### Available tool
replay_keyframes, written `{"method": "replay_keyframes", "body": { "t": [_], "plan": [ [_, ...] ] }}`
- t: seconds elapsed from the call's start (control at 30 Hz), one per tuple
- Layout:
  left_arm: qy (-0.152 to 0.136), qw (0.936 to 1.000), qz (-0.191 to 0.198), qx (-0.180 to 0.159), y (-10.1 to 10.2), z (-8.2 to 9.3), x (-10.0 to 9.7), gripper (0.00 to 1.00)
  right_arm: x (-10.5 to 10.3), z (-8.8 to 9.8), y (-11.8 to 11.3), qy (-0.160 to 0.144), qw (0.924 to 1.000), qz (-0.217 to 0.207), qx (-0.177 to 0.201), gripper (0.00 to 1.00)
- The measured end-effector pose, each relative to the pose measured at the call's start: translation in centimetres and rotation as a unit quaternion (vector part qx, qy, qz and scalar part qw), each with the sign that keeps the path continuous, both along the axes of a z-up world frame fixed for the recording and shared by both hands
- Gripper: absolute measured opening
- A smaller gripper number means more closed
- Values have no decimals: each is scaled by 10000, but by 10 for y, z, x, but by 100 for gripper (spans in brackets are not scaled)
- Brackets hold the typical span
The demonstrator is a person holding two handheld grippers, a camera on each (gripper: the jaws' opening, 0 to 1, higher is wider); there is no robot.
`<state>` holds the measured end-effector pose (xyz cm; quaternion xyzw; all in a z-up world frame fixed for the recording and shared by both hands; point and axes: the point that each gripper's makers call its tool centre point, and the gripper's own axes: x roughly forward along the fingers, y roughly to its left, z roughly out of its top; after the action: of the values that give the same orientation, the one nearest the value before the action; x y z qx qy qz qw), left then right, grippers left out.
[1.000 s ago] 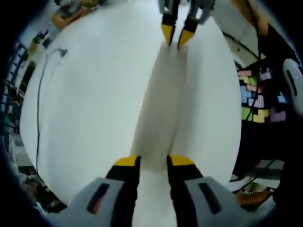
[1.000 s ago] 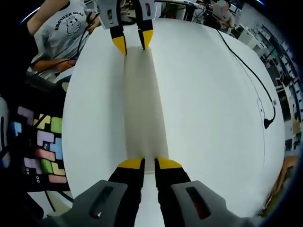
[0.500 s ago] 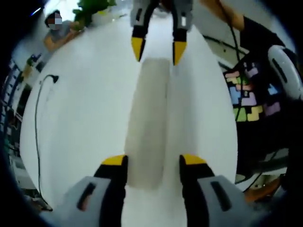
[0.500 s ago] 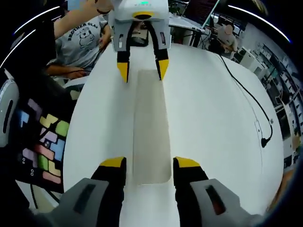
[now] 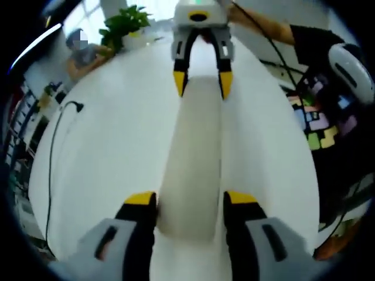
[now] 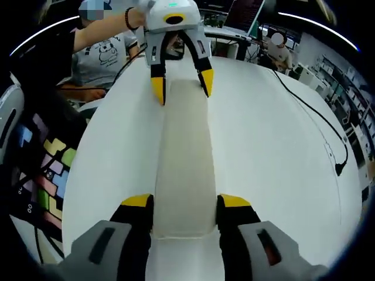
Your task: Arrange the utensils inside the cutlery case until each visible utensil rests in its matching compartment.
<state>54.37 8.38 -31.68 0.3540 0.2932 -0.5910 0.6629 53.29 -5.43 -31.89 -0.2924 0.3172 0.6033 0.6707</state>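
A long, pale, closed cutlery case [image 5: 193, 158] lies lengthwise on the white table [image 5: 105, 152]. No utensil is visible outside it. My left gripper [image 5: 190, 200] stands open with its jaws on either side of the case's near end. At the far end my right gripper [image 5: 203, 84] is open too and straddles that end. In the right gripper view it is mirrored: the case [image 6: 183, 158] runs from my right gripper [image 6: 186, 202] up to my left gripper [image 6: 182, 86]. The case nearly fills each gap; I cannot tell if the jaws touch it.
A black cable [image 5: 55, 134] lies along one side of the table, also seen as the cable [image 6: 319, 111]. A colourful puzzle mat [image 6: 44, 170] lies on the floor past the other edge. A potted plant [image 5: 126, 23] stands at the far end. A person [image 6: 102, 50] sits at the table's edge.
Both grippers went from nearly shut a second ago to wide open. Since then both have come lower and closer, so the case ends now sit between the jaws.
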Motion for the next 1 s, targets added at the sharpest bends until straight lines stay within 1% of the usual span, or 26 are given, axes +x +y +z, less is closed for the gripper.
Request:
{"method": "replay_keyframes", "body": {
  "t": [0.03,0.07,0.1,0.13,0.17,0.23,0.27,0.3,0.33,0.37,0.4,0.43,0.47,0.5,0.53,0.57,0.6,0.67,0.7,0.8,0.83,0.9,1.0],
  "plan": [
    [88,9992,205,-319,-4,2,5,47,-2,0,0,-30,9999,-11,131,45],
    [110,9990,170,-391,-4,1,7,48,-3,1,0,-36,9997,-54,236,45],
    [59,9990,107,-434,-3,1,8,48,-3,1,0,-70,9994,-41,334,45],
    [35,9983,105,-578,-3,2,9,48,-3,1,-1,-96,9993,-23,366,45],
    [89,9970,165,-745,-4,2,11,49,-2,1,-2,-63,9991,-76,405,45],
    [218,9936,273,-1073,-12,-1,9,50,-1,2,-1,-92,9988,-55,487,45],
    [243,9918,298,-1218,-11,0,10,51,0,2,-1,-82,9986,-62,513,45],
    [327,9902,293,-1325,-11,0,9,51,-7,1,1,-83,9986,-65,520,45],
    [470,9877,316,-1458,-11,-1,7,52,-8,1,1,-63,9986,-76,524,45],
    [673,9845,393,-1570,-11,-2,6,52,-10,0,1,-42,9986,-72,527,45],
    [501,9827,378,-1742,-11,0,13,52,-11,0,1,-5,9985,-76,543,45],
    [502,9812,273,-1842,-11,0,13,52,-11,0,1,-8,9981,-26,610,45],
    [455,9820,242,-1817,-9,2,9,52,-11,0,2,10,9975,-30,711,45],
    [470,9819,262,-1814,-8,3,8,52,-10,1,1,35,9969,-89,786,45],
    [437,9818,248,-1832,-10,3,6,52,-10,1,1,3,9965,-67,837,45],
    [426,9809,241,-1882,-11,4,5,51,-10,2,2,-32,9951,-71,983,44],
    [398,9798,225,-1948,-10,5,5,51,-9,4,2,2,9936,-120,1123,44],
    [362,9790,208,-1993,-11,6,4,51,-10,4,2,-17,9925,-119,1215,44],
    [342,9787,199,-2012,-17,5,-3,51,-8,4,2,-22,9920,-128,1256,44],
    [271,9759,139,-2161,-16,5,-3,51,-10,6,2,-91,9901,-110,1394,45],
    [265,9757,130,-2170,-16,6,-3,51,-9,7,3,-115,9882,-166,1515,45],
    [270,9761,107,-2155,-16,5,-2,51,-8,8,2,12,9826,-417,1811,45],
    [283,9762,74,-2150,-16,4,-2,51,-7,8,-2,173,9750,-587,2135,46]
  ]
}}
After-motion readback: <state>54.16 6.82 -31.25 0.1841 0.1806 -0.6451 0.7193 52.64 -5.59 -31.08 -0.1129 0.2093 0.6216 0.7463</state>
